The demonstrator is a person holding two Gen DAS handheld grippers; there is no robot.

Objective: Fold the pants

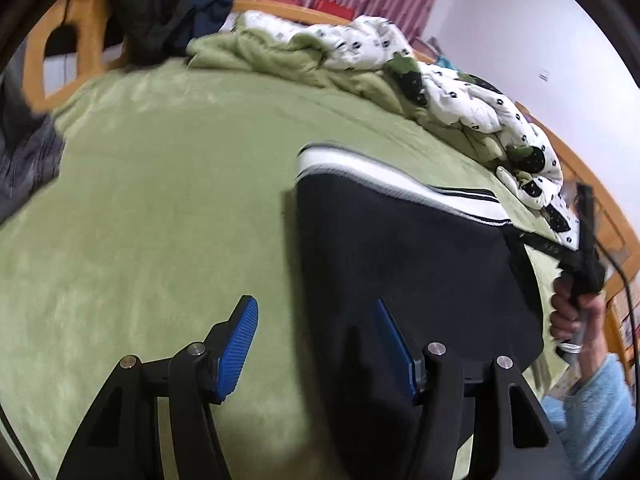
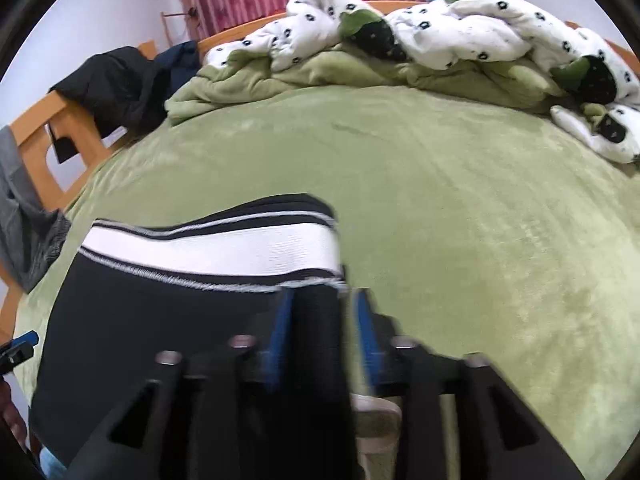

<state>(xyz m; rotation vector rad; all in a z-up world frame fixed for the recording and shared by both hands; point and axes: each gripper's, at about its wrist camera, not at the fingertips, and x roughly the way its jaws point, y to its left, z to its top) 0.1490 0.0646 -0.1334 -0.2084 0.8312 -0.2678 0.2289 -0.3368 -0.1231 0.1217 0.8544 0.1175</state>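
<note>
So the black pants [image 1: 400, 248] are lying on the green blanket [image 1: 160, 200] over the bed, white striped waistband [image 2: 208, 252] at the far end, and they look narrow enough that I'd guess they're already doubled leg over leg. The left gripper [image 1: 316, 344] is spread wide with nothing between its blue pads [image 1: 236, 352], one finger over bare blanket and the other over the pants' left edge. The right gripper [image 2: 324, 340] is partly closed, straddling the right edge of the fabric just below the waistband, but that view is blurry and I can't tell if it's actually pinching the cloth. My read: this is the setup for the next fold. Next move probably needs the left one to close on its edge too, level with the right, so both sides lift evenly. The rumpled white duvet [image 2: 440, 28] at the far side sits well apart.
</note>
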